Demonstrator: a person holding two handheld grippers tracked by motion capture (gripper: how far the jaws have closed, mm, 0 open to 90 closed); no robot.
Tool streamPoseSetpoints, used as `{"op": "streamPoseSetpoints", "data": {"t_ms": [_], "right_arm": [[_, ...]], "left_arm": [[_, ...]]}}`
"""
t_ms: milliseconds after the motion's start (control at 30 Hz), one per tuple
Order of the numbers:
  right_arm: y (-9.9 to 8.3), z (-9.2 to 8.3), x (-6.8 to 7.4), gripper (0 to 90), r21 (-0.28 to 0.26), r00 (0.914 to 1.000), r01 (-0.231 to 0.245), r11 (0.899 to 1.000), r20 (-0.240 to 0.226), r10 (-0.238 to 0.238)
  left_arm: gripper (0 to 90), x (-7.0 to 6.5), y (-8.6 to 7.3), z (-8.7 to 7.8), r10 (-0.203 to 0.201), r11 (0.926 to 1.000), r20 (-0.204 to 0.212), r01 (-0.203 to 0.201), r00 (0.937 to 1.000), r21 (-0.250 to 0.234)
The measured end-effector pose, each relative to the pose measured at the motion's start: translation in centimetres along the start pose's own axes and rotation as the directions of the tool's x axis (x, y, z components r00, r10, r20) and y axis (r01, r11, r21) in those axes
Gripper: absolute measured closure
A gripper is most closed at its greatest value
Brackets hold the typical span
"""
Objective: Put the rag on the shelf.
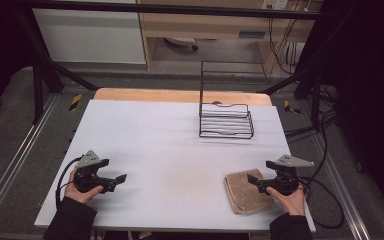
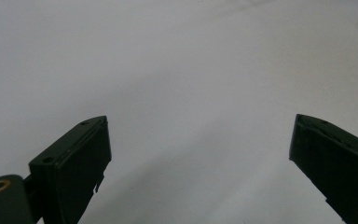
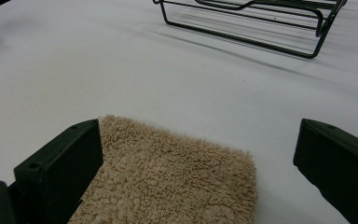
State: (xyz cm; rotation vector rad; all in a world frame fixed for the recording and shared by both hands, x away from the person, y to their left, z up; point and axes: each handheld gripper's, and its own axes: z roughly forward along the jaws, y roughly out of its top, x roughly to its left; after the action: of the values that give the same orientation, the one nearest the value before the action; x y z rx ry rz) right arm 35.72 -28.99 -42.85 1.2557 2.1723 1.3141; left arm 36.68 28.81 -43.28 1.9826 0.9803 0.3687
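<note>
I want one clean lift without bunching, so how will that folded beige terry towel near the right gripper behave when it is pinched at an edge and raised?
The folded beige terry towel looks soft and thick-piled, so it will probably droop and may unfold. It seems light. Its fuzzy loops should grip the open right gripper well, while a push across the smooth white table may rumple it.

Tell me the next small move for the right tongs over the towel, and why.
Probably lower the right tongs onto the folded tan towel and close on its near edge. Their jaws stand open with the towel lying flat between them, not yet pinched, and the wire rack sits beyond it, apart on the white table.
</note>
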Motion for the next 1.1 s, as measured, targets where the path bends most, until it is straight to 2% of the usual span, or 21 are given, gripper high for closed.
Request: {"op": "streamPoseSetpoints", "data": {"t_ms": [367, 533, 700, 933, 1100], "right_arm": [[0.3, 0.2, 0.4, 2.7, 0.018, 0.9999, 0.012, 1.0, 0.006, -0.012], [0.7, 0.7, 1.3, 4.5, 0.034, 0.9998, 0.02, 0.999, 0.004, -0.02], [1.1, 1.4, 2.3, 9.2, 0.059, 0.9991, 0.039, 0.998, -0.021, -0.037], [1.6, 3.1, 3.7, 23.2, 0.094, 0.9962, 0.067, 0.993, -0.061, -0.061], [2.0, 4.5, 4.8, 35.2, 0.151, 0.992, 0.103, 0.983, -0.089, -0.09]], "left_arm": [[5.7, -0.2, -0.1, 0.2, 0.013, 0.9998, -0.001, -0.013, 0.9999, 0.012], [5.7, -0.3, -0.1, 0.4, 0.02, 0.9997, 0.0, -0.02, 0.9998, 0.016], [5.7, -0.4, -0.2, 0.4, 0.018, 0.9996, -0.007, -0.018, 0.9998, 0.02], [6.4, -0.3, -0.2, 0.4, 0.022, 0.9993, -0.016, -0.022, 0.9996, 0.03], [6.9, -0.4, -0.2, 0.5, 0.022, 0.9992, -0.017, -0.022, 0.9996, 0.033]]}}
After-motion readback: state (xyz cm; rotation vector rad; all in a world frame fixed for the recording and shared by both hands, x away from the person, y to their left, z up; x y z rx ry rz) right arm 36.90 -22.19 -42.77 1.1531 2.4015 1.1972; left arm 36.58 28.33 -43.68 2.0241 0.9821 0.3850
